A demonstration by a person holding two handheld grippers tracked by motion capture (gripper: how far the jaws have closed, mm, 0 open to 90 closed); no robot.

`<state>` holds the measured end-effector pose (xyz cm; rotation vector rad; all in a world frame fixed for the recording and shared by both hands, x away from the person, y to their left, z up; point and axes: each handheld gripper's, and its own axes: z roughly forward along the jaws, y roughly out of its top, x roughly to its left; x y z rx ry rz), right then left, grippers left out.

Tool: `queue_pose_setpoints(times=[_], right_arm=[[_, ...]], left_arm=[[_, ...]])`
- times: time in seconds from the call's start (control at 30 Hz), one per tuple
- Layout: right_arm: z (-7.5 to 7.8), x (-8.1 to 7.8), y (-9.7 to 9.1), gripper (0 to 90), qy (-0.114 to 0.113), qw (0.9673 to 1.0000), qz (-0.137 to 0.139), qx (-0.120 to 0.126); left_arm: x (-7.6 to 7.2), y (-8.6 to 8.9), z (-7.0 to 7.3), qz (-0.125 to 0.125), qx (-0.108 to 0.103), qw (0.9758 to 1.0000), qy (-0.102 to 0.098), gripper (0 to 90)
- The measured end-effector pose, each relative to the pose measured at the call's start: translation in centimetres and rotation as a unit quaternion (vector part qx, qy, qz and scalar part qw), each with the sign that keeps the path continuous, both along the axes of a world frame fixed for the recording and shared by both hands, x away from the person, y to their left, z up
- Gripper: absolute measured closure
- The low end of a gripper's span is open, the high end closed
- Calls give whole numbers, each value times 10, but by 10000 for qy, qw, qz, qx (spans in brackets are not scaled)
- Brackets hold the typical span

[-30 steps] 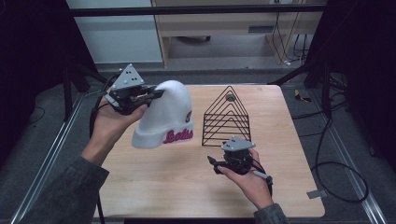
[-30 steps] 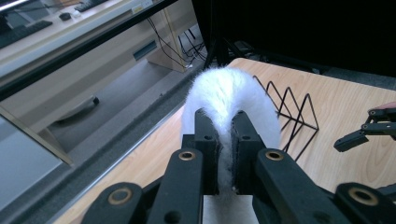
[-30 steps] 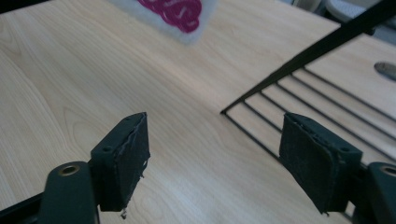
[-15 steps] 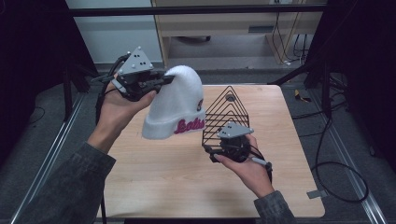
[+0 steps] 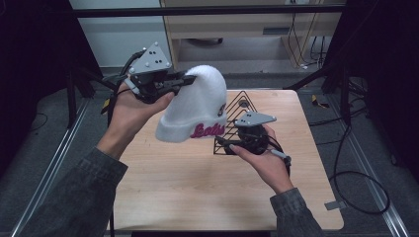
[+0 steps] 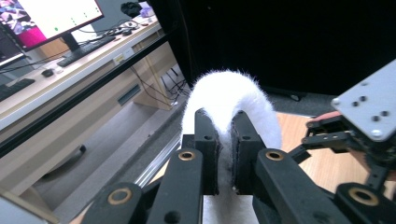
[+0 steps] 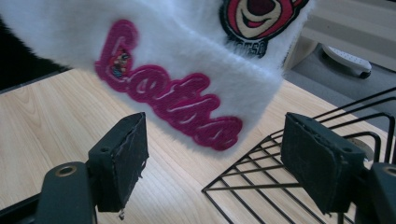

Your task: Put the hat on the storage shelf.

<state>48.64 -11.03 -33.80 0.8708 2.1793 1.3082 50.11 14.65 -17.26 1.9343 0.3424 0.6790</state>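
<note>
A fluffy white beanie (image 5: 197, 106) with pink lettering hangs in the air above the wooden table (image 5: 197, 192). My left gripper (image 5: 190, 79) is shut on its crown; in the left gripper view the white fabric (image 6: 229, 91) is pinched between the two pads of that gripper (image 6: 224, 126). My right gripper (image 5: 228, 144) sits lower, by the hat's rim, and its jaws have just opened a little wider. In the right gripper view the lettered rim (image 7: 187, 60) hangs just beyond the open right gripper (image 7: 212, 144), untouched by the pads. A black wire rack (image 5: 243, 101) stands behind.
The wire rack (image 7: 261, 186) lies close to the right jaw on the table. Behind the table is a low shelf unit (image 5: 232, 24). Cables (image 5: 356, 173) trail on the floor at the right. A desk with a monitor (image 6: 51, 14) stands farther off.
The left gripper has lifted the beanie off the table and carried it up and right. The right gripper has risen too and moved in under the hat's rim.
</note>
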Motion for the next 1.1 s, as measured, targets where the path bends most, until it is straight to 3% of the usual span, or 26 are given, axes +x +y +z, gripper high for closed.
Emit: queue_pose_setpoints(times=[0.43, 0.67, 0.87, 1.0, 1.1], right_arm=[[1, 6, -10, 248, 168, 9998, 92, 24], [4, 8, -4, 239, 217, 9991, 347, 64], [8, 12, 4, 180, 345, 9980, 532, 65], [6, 11, 6, 318, 373, 9971, 663, 1], [7, 8, 5, 500, 302, 9968, 730, -78]], left_arm=[[-11, -10, 1, -291, 54, 9995, -83, 834], [-15, -8, 2, -355, 68, 9993, -99, 834], [-15, -9, 1, -405, 43, 9991, -110, 834], [-12, -13, -1, -371, 37, 9993, -95, 834], [-10, -16, -1, -327, -17, 9994, -94, 834]])
